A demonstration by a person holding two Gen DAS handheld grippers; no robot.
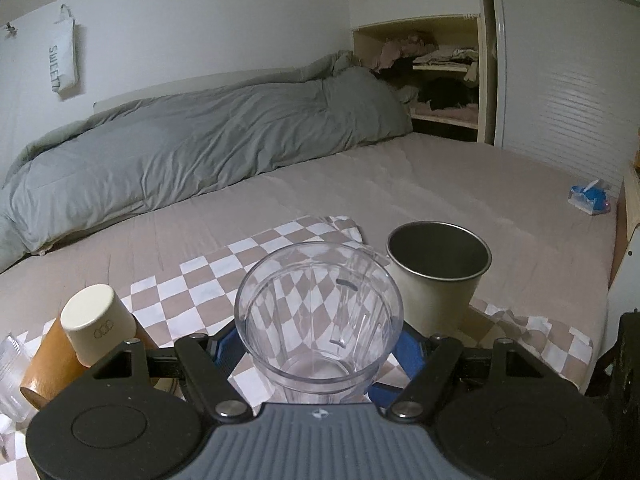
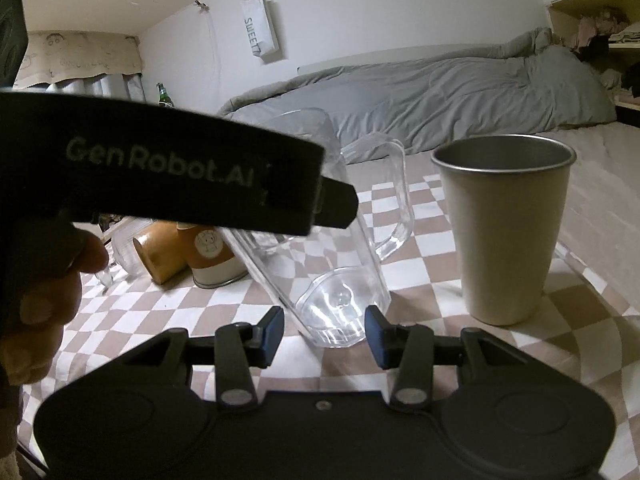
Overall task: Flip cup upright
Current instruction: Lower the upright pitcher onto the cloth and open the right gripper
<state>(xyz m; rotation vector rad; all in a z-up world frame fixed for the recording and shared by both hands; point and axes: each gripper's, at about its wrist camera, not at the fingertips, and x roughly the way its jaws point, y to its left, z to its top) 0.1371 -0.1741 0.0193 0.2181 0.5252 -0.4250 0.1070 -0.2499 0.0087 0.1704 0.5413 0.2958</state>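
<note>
Left tongs (image 1: 316, 354) clamp one clear cup (image 1: 320, 312); right tongs (image 2: 325, 334) gape beside one steel cup (image 2: 504, 232)

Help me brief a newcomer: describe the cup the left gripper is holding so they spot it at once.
On the bed lies a checkered cloth. Near its middle the left gripper clamps a clear mug, tilted, beside the upright steel cup. It alone is see-through with a side handle; the steel cup is opaque, and the cream cup sits mouth-down.
</note>
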